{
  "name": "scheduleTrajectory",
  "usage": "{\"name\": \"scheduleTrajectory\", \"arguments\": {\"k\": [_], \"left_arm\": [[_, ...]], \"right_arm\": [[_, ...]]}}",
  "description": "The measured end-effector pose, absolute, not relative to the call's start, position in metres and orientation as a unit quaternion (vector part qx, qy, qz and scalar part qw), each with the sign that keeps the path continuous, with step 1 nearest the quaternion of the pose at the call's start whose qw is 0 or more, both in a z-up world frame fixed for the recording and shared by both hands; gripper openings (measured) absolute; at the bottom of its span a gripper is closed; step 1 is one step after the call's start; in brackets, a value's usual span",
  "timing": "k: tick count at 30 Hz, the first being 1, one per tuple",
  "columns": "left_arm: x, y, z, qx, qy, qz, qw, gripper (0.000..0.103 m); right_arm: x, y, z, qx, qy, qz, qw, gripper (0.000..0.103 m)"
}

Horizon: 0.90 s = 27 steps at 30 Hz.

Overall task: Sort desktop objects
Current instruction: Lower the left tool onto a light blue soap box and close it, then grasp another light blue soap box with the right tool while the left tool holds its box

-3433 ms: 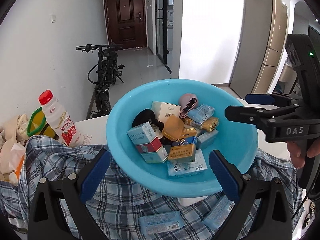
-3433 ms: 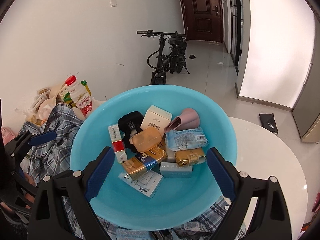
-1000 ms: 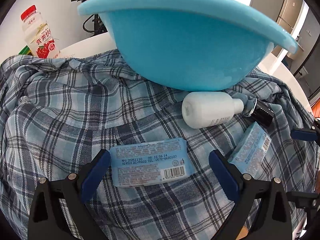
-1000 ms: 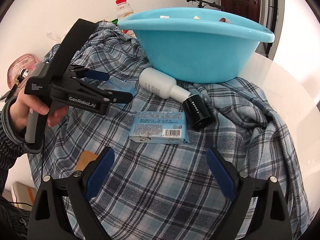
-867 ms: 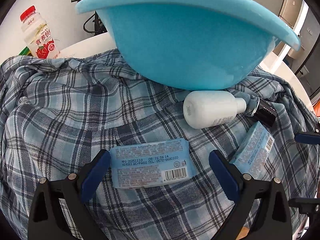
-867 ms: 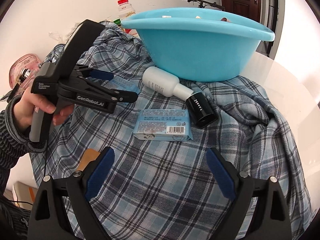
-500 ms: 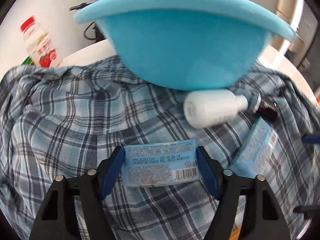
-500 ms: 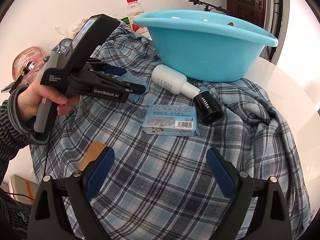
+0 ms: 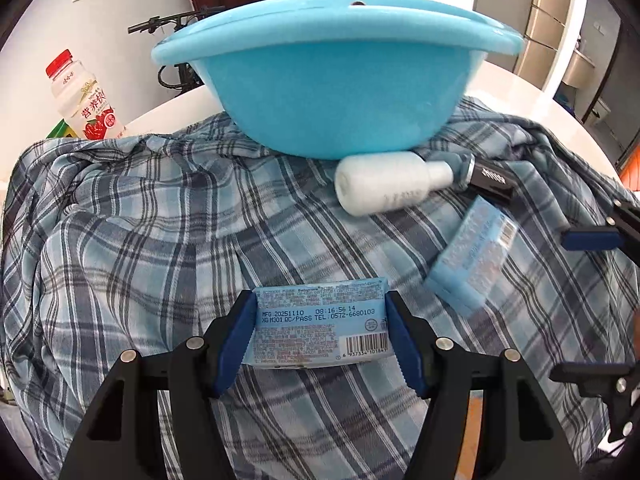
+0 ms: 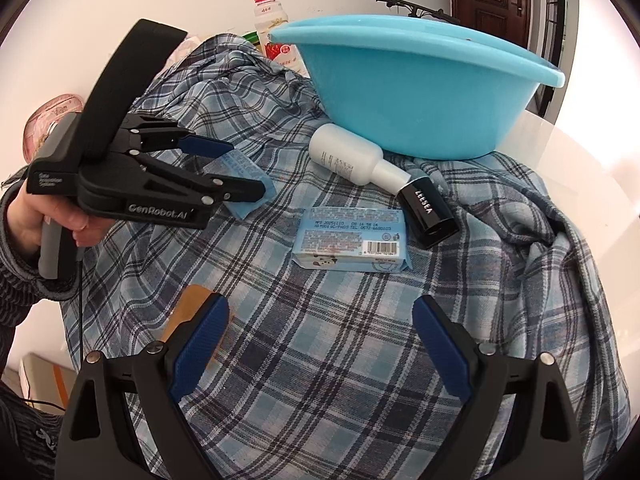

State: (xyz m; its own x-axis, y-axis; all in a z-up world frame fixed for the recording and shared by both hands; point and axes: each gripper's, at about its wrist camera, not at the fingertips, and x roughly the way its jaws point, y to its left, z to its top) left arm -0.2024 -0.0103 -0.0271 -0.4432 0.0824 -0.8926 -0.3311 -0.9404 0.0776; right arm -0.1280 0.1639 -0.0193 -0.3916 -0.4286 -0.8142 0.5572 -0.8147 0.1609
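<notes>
My left gripper (image 9: 320, 336) is shut on a light blue wipes pack (image 9: 322, 330), its blue pads pressing both short ends, just above the plaid shirt (image 9: 160, 240). The right wrist view shows the same gripper (image 10: 244, 168) holding that pack (image 10: 240, 172). A second wipes pack (image 10: 350, 240) lies on the shirt ahead of my right gripper (image 10: 320, 344), which is open and empty. A white bottle (image 9: 388, 186) and a black tube (image 10: 426, 212) lie against the blue basin (image 9: 340, 80).
A red-capped drink bottle (image 9: 84, 96) stands at the back left beside the basin. The plaid shirt covers most of the round white table (image 10: 592, 184). A pink item (image 10: 52, 120) sits at the far left edge. A bicycle and door are in the background.
My left gripper has closed from wide open onto the wipes pack and grips it by its ends. The right gripper has drawn back slightly and stays open.
</notes>
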Motion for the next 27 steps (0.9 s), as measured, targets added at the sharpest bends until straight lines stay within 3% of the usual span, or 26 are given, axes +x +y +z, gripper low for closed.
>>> {"name": "scheduleTrajectory", "arguments": {"k": [27], "left_arm": [[-0.173,-0.031,-0.031,-0.52,0.114,0.838,0.124,0.067]], "right_arm": [[-0.168,0.135,-0.049,0.483,0.1,-0.835,0.245,0.092]]}}
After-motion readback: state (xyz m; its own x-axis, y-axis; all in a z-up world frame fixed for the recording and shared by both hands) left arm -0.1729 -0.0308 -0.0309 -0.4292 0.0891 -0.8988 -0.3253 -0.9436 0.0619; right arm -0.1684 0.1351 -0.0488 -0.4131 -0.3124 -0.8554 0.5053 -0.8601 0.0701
